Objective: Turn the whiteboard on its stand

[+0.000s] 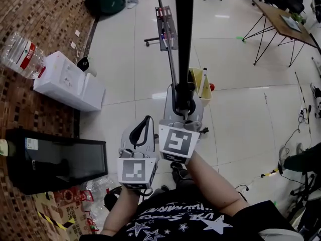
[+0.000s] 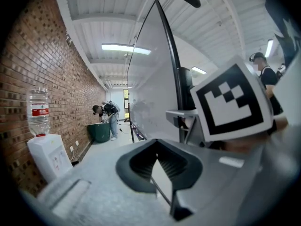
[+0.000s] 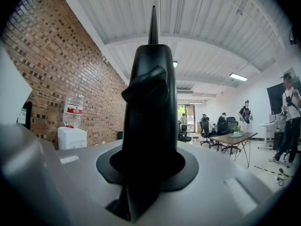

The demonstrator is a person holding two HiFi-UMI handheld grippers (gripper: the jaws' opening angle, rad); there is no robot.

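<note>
The whiteboard shows edge-on in the head view, as a black bar running up from its grey wheeled stand. In the left gripper view its pale face rises just ahead and to the right. My right gripper is shut on the board's black frame, which fills the space between its jaws. My left gripper hovers just left of it, above the floor. Its black fingers meet at the tips with nothing between them.
A white water dispenser with a bottle stands by the brick wall on the left. A black screen lies below it. A yellow box sits by the stand, and a wooden table is far right. A person bends over a green bin.
</note>
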